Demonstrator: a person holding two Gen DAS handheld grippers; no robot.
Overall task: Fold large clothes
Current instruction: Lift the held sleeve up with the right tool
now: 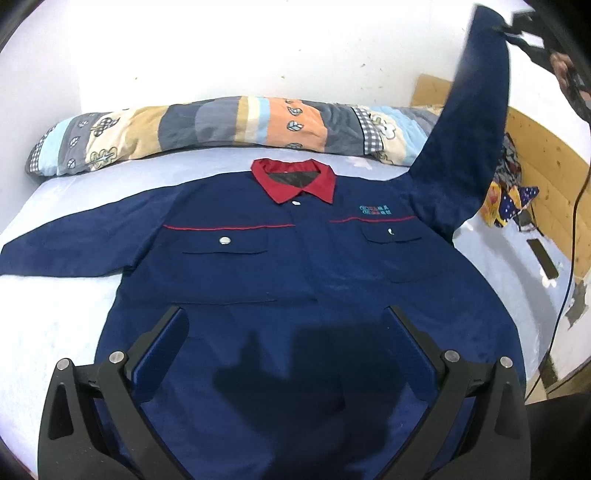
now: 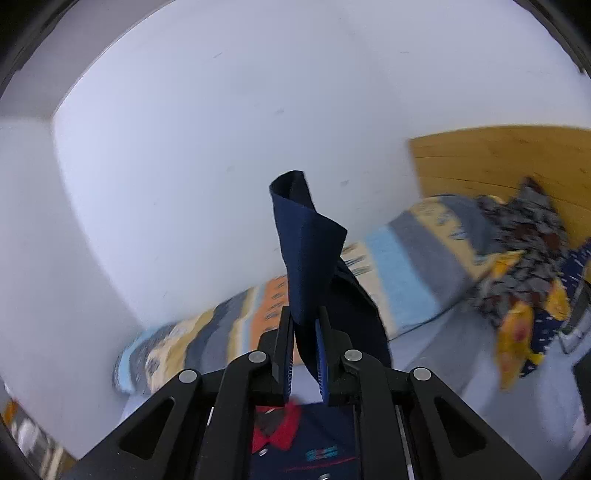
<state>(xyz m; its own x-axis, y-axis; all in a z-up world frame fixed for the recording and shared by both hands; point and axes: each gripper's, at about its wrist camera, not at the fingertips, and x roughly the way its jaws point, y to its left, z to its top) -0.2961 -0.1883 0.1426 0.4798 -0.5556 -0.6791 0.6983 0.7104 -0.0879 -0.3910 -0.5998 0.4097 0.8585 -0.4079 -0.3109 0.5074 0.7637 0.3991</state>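
A navy work shirt (image 1: 288,266) with a red collar (image 1: 293,181) lies front up on the bed, left sleeve (image 1: 74,247) spread flat. My left gripper (image 1: 288,314) is open and empty, hovering over the shirt's lower front. My right gripper (image 2: 304,317) is shut on the cuff of the right sleeve (image 2: 306,254) and holds it high above the bed. In the left wrist view that sleeve (image 1: 465,147) rises to the top right, where the right gripper (image 1: 517,26) shows. The red collar (image 2: 280,424) shows below the right gripper.
A rolled patchwork quilt (image 1: 221,129) lies along the wall behind the collar. A pile of patterned clothes (image 1: 509,192) sits at the right by the wooden headboard (image 1: 546,166). A dark flat object (image 1: 541,254) lies on the sheet (image 1: 48,325). A cable (image 1: 565,295) hangs at the right.
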